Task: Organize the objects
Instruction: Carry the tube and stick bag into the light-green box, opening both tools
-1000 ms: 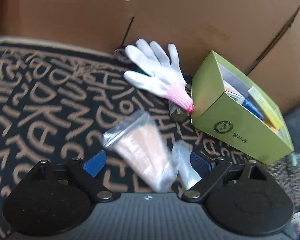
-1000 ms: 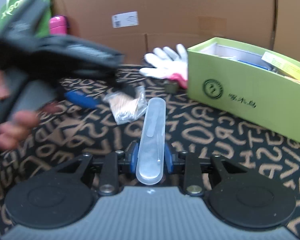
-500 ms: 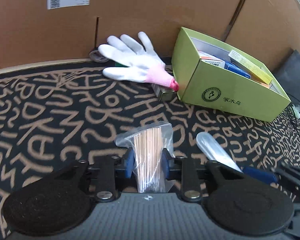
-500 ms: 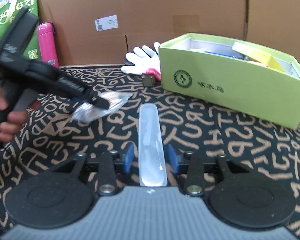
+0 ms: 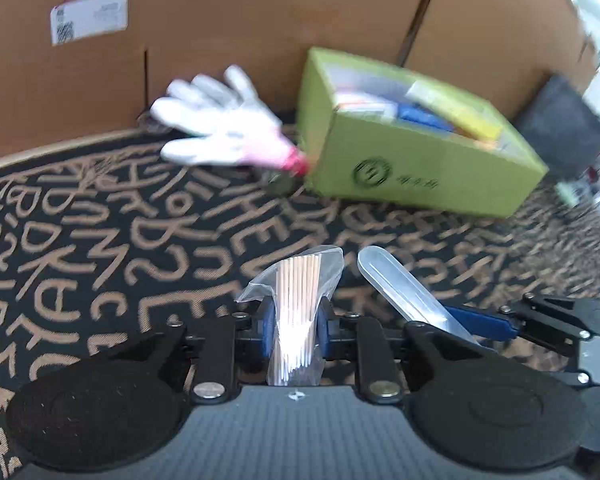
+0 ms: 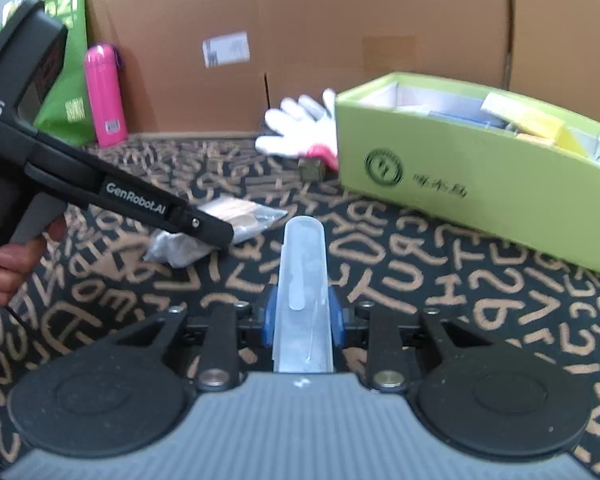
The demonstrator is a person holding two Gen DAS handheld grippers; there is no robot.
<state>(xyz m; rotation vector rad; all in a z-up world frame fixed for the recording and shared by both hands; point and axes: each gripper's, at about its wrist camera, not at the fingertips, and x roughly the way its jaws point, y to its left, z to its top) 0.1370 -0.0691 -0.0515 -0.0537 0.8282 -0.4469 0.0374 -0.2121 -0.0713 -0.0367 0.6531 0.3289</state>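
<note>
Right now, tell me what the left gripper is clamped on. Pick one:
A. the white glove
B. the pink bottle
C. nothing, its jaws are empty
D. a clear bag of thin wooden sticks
D. In the left wrist view the left gripper has its blue pads pressed on the clear bag of wooden sticks, having just closed in on it; the white glove lies far off by the green box.

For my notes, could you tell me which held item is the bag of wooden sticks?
The one in the left gripper: the bag of wooden sticks. The right gripper holds a clear plastic case.
</note>
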